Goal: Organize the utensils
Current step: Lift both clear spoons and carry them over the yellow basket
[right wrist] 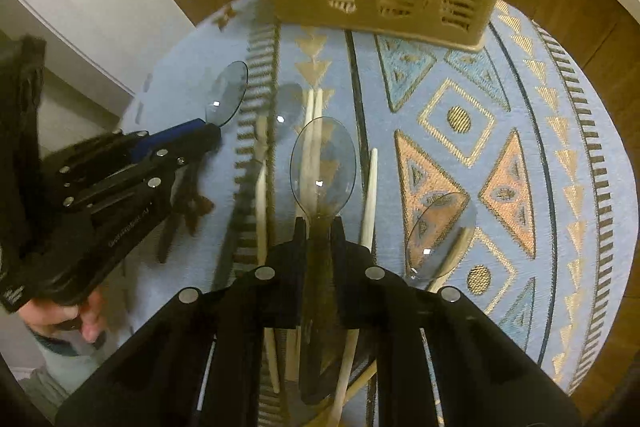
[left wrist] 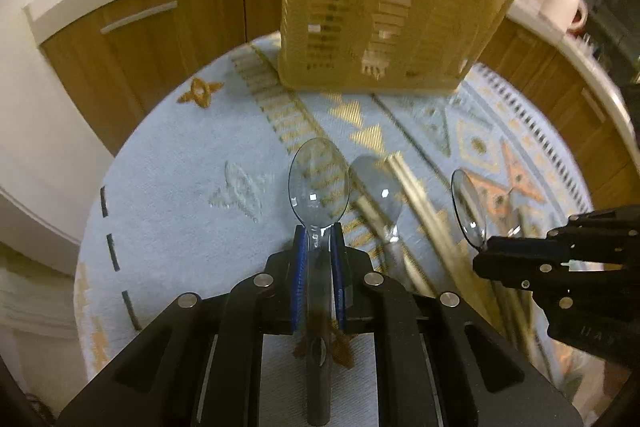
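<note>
Two grippers, left gripper (left wrist: 319, 241) and right gripper (right wrist: 320, 227), jaws each clamping a clear spoon (left wrist: 319, 179)

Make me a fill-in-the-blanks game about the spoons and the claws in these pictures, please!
1. Each claw, the left claw and the right claw, is shut on a clear plastic ____.
2. The tan caddy with slots in its side stands on the patterned ____.
3. The pale wooden chopsticks lie flat on the ____, not in the caddy.
4. The bowl of the left claw's spoon points toward the ____.

Missing words: spoon; tablecloth; tablecloth; caddy
</note>
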Demonstrator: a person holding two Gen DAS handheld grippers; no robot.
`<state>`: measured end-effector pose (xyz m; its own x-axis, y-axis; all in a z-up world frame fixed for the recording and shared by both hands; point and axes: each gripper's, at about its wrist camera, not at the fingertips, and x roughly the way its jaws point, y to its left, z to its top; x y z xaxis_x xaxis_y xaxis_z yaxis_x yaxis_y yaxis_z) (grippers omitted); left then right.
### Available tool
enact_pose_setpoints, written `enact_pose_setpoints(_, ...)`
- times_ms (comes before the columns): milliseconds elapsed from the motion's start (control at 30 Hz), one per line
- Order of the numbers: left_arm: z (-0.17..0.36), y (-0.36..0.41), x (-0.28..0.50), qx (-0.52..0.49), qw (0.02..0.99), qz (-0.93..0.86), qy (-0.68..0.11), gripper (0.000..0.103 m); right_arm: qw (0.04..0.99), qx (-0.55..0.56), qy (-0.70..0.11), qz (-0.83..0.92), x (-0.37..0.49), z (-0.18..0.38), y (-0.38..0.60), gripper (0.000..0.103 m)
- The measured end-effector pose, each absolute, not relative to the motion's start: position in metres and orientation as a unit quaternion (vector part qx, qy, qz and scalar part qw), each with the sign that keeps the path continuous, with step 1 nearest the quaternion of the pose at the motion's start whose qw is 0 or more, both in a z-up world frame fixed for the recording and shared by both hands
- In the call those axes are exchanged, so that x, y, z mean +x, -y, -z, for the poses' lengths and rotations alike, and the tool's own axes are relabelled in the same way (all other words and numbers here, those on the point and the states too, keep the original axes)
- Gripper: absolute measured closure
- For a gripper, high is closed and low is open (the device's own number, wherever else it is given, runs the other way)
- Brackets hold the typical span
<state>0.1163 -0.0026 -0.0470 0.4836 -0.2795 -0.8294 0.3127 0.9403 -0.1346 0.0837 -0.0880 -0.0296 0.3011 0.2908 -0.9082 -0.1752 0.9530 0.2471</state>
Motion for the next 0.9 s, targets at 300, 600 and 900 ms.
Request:
enact_pose_setpoints(300,-0.021,-0.013,0.105,-0.051,0.905,0.206,-0.367,0.093,0.864,0.077,-0.463,-0.182,0.074,-0.028,0.099,0.093)
enact_pose_setpoints(600,-0.114,-0.005,0.133,-0.086,0.953,0.196,-0.214,0.093,0.942,0.052,-0.302,-0.134,0.091,-0.125,0.121,0.093)
enact_pose_setpoints(900,-0.139,0.012,0.187,-0.120,0.962,0.207,-0.133,0.093,0.982,0.073,-0.170,-0.043,0.132,-0.169,0.179,0.093)
